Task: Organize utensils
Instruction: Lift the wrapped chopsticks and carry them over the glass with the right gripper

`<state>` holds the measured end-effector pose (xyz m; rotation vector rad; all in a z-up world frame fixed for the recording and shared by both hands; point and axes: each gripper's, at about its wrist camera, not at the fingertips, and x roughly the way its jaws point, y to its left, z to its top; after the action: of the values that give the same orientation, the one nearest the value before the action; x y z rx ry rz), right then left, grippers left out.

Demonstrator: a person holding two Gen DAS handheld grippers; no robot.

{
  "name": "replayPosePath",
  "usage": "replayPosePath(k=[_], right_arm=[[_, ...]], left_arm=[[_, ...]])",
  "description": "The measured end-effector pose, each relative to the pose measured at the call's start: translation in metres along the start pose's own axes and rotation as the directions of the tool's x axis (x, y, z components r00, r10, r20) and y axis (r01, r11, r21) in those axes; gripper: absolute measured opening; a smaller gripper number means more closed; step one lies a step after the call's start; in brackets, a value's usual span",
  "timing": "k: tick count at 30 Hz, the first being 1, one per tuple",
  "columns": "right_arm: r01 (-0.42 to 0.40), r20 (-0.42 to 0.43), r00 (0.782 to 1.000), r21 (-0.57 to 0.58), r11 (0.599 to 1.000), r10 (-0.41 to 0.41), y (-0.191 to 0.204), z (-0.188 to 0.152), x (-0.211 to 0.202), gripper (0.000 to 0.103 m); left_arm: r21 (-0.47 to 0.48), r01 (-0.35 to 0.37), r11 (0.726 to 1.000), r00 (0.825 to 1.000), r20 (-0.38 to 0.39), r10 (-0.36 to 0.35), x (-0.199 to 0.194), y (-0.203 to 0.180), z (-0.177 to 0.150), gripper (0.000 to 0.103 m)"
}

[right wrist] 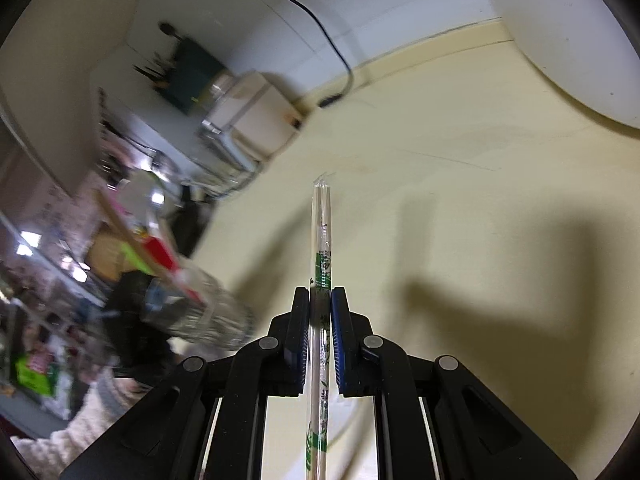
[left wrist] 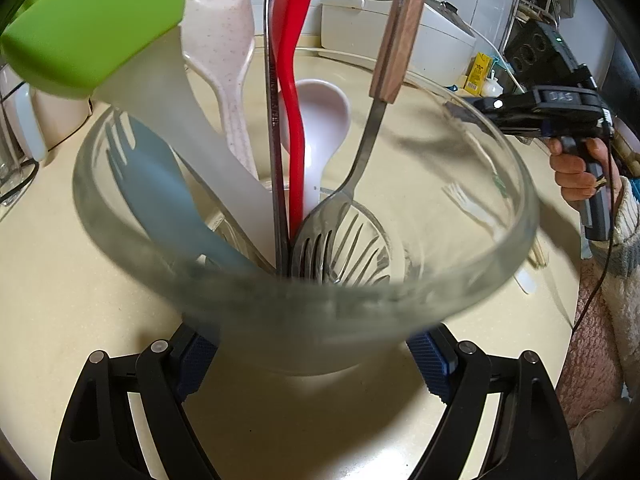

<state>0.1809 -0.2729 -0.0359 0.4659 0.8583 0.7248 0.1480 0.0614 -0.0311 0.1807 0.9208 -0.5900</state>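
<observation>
My left gripper (left wrist: 316,360) is shut on a clear glass jar (left wrist: 460,280), its blue pads pressing the jar's lower sides. Several utensils stand in the jar: a green-handled white spatula (left wrist: 92,28), a blue fork (left wrist: 160,184), a speckled pink paddle (left wrist: 228,40), a red utensil (left wrist: 292,80), a white ladle (left wrist: 320,120) and a wood-handled slotted turner (left wrist: 344,248). My right gripper (right wrist: 320,292) is shut on a clear-wrapped stick with green print (right wrist: 322,232), which points forward over the counter. The same gripper (left wrist: 456,110) shows beyond the jar's right rim. The jar (right wrist: 208,316) shows blurred at left.
The cream counter (right wrist: 440,160) runs to a white wall. A white rice cooker (left wrist: 400,20) and a yellow box (left wrist: 478,72) stand behind the jar. A clear plastic fork (left wrist: 468,204) lies on the counter beyond it. A black cable (right wrist: 320,28) hangs down the wall.
</observation>
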Motion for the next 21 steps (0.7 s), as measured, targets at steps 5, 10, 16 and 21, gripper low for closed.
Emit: replayPosePath(k=[5, 10, 16, 21], right_arm=[[-0.08, 0.028, 0.996, 0.004, 0.997, 0.08, 0.005, 0.001, -0.003, 0.011], [-0.148, 0.03, 0.988, -0.004, 0.989, 0.148, 0.013, 0.001, 0.001, 0.011], [-0.204, 0.033, 0.978, -0.002, 0.979, 0.204, 0.017, 0.0, -0.001, 0.011], [-0.21, 0.039, 0.977, -0.004, 0.978, 0.21, 0.019, 0.0, -0.001, 0.011]], left_arm=[[0.003, -0.004, 1.0, 1.0, -0.001, 0.004, 0.0, -0.002, 0.0, 0.087], [0.004, -0.005, 1.0, 1.0, -0.001, 0.005, 0.001, -0.004, 0.0, 0.087], [0.004, -0.005, 1.0, 1.0, -0.002, 0.005, 0.002, -0.008, 0.001, 0.087], [0.004, -0.006, 1.0, 1.0, -0.002, 0.006, 0.002, -0.008, 0.002, 0.087]])
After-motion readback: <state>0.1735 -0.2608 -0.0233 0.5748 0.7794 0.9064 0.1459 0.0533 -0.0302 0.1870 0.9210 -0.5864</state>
